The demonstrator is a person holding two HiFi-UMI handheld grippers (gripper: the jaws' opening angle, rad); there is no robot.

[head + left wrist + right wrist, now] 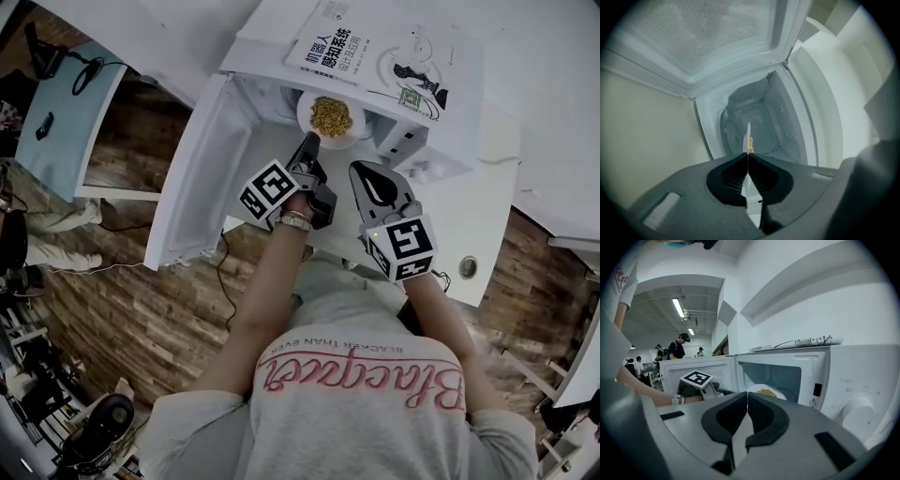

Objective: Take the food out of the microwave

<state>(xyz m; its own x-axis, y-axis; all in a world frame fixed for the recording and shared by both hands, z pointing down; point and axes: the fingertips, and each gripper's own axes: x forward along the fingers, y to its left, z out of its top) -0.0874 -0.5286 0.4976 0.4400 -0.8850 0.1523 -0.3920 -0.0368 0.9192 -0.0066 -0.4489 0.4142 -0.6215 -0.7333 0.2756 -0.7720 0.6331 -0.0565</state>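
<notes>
A white plate [330,117] with yellow food sits at the mouth of the open white microwave [427,141]. My left gripper [310,142] is shut on the plate's near rim. In the left gripper view the plate [748,136] shows edge-on between the closed jaws [748,154], with the microwave cavity [780,117] behind it. My right gripper [362,171] hangs just right of the left one, in front of the microwave, shut on nothing. In the right gripper view its closed jaws [747,396] point at the plate [766,392], and the left gripper's marker cube [698,378] shows to the left.
The microwave door [202,178] stands swung open to the left. A book [375,52] lies on top of the microwave. The control dial [855,411] is on its right panel. People [679,345] stand far off in the room behind.
</notes>
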